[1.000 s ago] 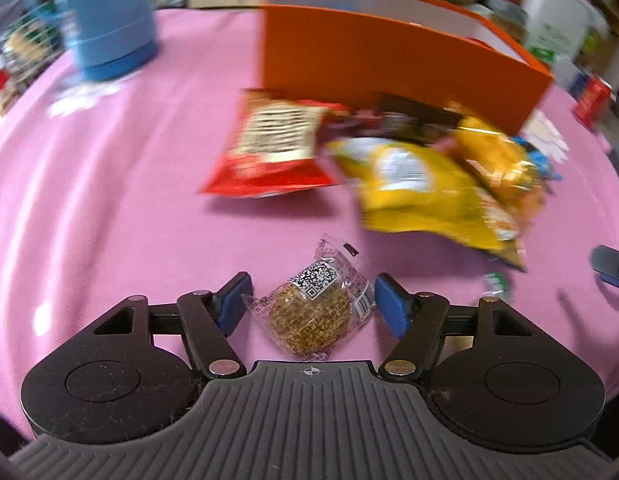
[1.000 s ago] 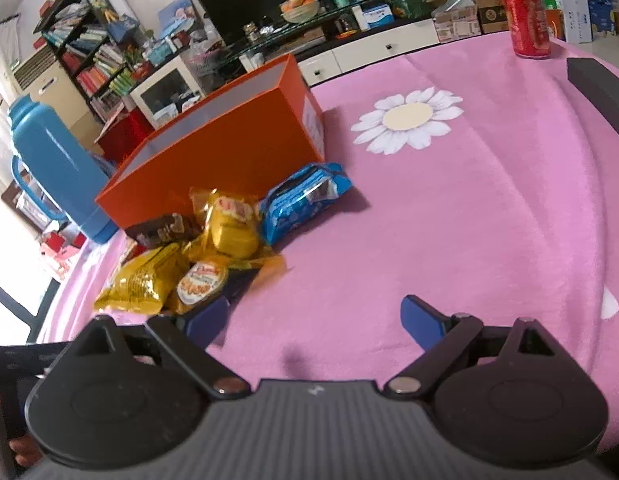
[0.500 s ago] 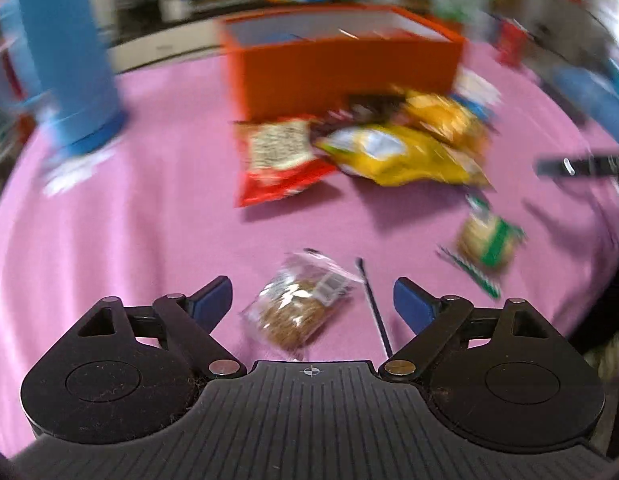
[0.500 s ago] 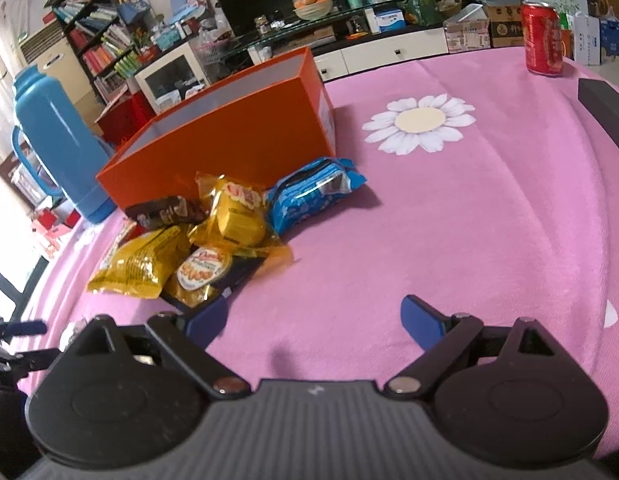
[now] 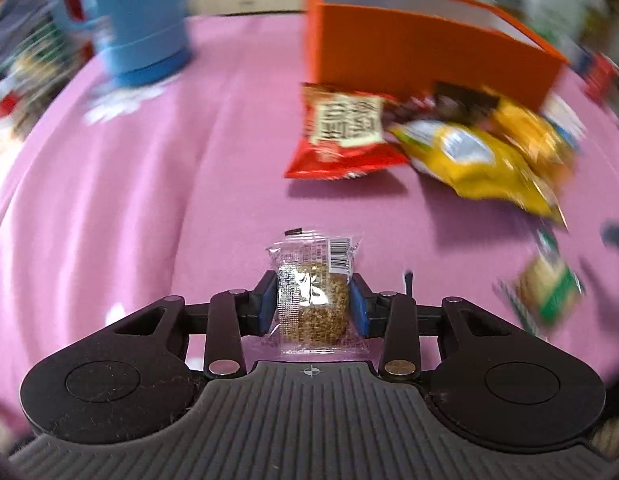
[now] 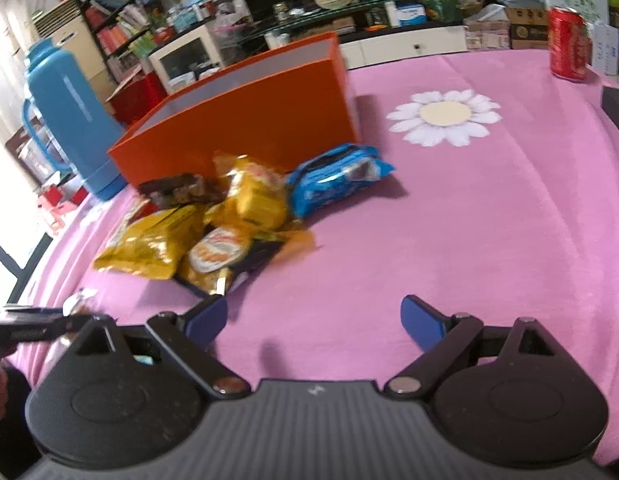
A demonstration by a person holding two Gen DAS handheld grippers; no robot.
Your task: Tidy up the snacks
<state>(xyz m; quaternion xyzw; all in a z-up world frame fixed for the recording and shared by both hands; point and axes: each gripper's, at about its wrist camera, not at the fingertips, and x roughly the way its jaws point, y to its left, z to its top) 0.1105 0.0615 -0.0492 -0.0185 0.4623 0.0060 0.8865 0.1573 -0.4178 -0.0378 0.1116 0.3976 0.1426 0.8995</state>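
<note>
My left gripper (image 5: 312, 300) is shut on a clear-wrapped brown sesame cake (image 5: 314, 292), held between its blue pads above the pink cloth. An open orange box (image 5: 421, 48) stands at the back, also in the right wrist view (image 6: 245, 116). In front of it lie a red bag (image 5: 341, 136), a yellow bag (image 5: 477, 164), a dark bar (image 5: 465, 102) and a blue pack (image 6: 337, 180). A green packet (image 5: 545, 284) lies to the right. My right gripper (image 6: 314, 318) is open and empty over bare cloth, right of the snack pile (image 6: 213, 232).
A blue thermos (image 6: 69, 116) stands left of the box, and shows in the left wrist view (image 5: 137, 16). A red can (image 6: 569, 48) is at the far right edge. A dark box corner (image 6: 615, 108) sits at the right. Shelves and a TV stand lie beyond the table.
My left gripper closed on the sesame cake, which lay loose between its open fingers half a second ago. The right gripper shifted only slightly and stayed open.
</note>
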